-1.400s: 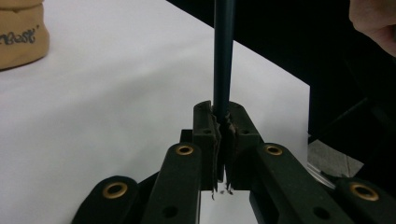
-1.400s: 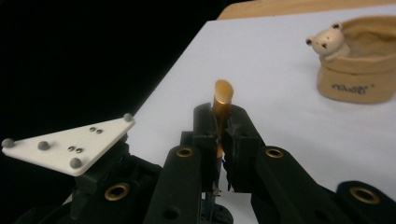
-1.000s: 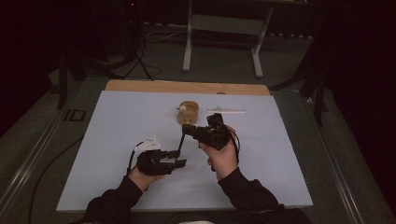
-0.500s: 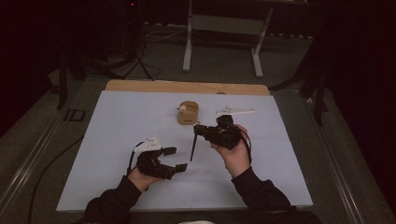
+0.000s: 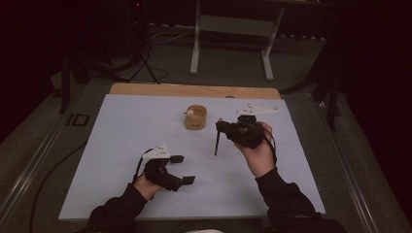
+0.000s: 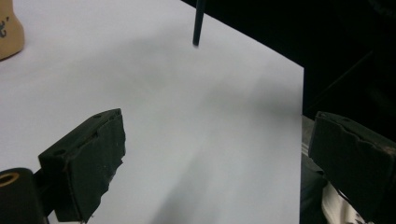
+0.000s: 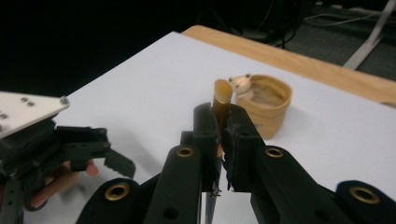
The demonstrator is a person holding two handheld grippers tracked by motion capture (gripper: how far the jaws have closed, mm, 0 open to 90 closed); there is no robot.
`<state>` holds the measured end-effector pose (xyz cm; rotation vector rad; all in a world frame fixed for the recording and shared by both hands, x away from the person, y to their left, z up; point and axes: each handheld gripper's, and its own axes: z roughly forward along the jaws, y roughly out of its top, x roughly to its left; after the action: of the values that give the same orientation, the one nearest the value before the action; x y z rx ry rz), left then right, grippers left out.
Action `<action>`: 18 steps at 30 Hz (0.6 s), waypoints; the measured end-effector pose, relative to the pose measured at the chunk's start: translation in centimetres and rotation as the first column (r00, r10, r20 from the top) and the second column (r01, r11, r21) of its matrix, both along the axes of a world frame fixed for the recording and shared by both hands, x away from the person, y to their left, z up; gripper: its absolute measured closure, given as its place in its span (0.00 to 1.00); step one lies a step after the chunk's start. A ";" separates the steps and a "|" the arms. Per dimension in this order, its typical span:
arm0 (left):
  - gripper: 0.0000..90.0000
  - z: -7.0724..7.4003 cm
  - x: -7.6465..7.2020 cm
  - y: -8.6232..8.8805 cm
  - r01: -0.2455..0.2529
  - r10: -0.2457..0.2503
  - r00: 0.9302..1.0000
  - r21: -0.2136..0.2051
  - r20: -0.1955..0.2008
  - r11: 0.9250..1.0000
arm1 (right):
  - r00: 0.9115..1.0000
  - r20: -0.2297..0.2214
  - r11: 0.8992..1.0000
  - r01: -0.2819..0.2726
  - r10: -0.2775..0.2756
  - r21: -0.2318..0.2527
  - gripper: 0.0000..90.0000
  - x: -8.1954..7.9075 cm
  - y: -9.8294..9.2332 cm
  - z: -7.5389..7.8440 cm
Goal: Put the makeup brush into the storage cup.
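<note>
Brush sits clamped between the jaws of my right tool, its tan, slanted end poking up past them and its thin dark shaft hanging down toward the white surface without touching it. In the left gripper view that dark tip hovers above bare white. My left tool is nearest me, low over the surface, jaws spread wide and holding nothing. Between the two tools the surface is open. Beyond the right tool, just to its left, stands a small round wooden cup with a little pale animal figure at its rim. Past it runs the surface's far wooden edge; the right edge lies near my right hand.
</note>
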<state>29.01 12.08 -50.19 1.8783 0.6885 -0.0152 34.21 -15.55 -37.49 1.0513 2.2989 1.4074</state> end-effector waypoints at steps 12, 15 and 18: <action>0.05 -0.2 0.0 0.1 0.003 -0.004 1.000 -0.013 -0.003 1.000 | 0.999 0.043 0.999 0.019 -0.021 0.034 0.94 2.3 -0.3 2.1; 0.05 -0.1 0.0 0.2 0.006 -0.006 1.000 -0.008 0.002 1.000 | 0.999 0.047 0.999 0.024 -0.026 0.043 0.94 2.9 -0.1 2.7; 0.05 -0.1 0.0 0.2 0.008 -0.008 1.000 -0.006 0.001 1.000 | 0.998 0.054 0.998 0.027 -0.029 0.052 0.94 3.5 0.1 3.3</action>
<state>29.03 12.25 -50.28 1.8753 0.6789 -0.0215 37.71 -15.44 -34.18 1.0422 2.2124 1.4729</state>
